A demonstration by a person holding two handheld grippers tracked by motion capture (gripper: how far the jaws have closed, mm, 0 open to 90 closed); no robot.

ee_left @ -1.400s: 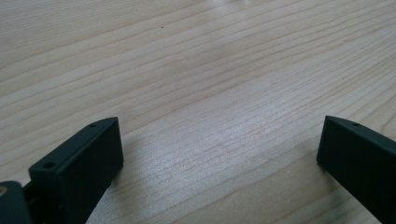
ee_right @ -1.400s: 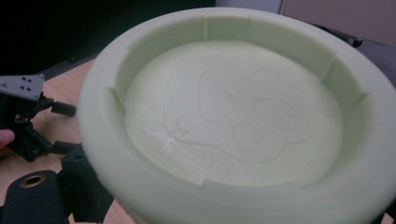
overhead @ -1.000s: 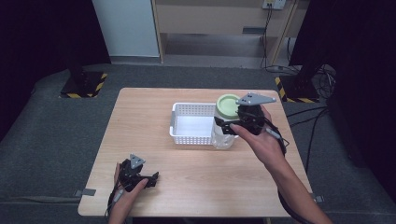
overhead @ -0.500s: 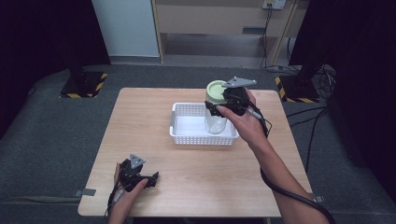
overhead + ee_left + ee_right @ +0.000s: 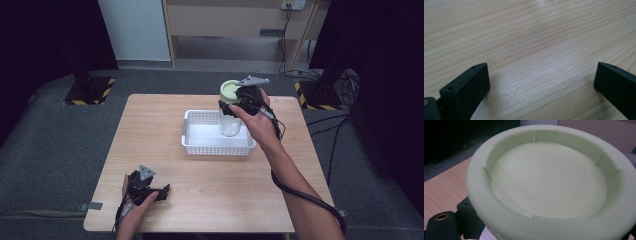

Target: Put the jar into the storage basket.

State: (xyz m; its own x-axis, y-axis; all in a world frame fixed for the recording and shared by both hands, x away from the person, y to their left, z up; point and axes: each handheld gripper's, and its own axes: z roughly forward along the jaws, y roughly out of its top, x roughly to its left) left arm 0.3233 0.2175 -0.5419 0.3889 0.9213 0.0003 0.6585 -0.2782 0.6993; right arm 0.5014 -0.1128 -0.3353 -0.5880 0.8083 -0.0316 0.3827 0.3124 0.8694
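One jar, one basket, two grippers — counted on one table.

A single clear jar [image 5: 230, 117] is seen, capped by one pale green lid [image 5: 230, 90], whose recessed top is also shown in the right gripper view [image 5: 549, 180]. One white slotted basket [image 5: 200, 145] is counted, and one wooden table [image 5: 165, 125] is found under it all. Two hand-held grippers are counted — the right gripper [image 5: 235, 106] at the jar and the left gripper [image 5: 155, 192] near the table's front edge — each with two black jaws and one grey three-cornered plate. Two yellow-and-black striped floor plates are seen beyond the table, one [image 5: 90, 92] at the left and one [image 5: 312, 95] at the right.
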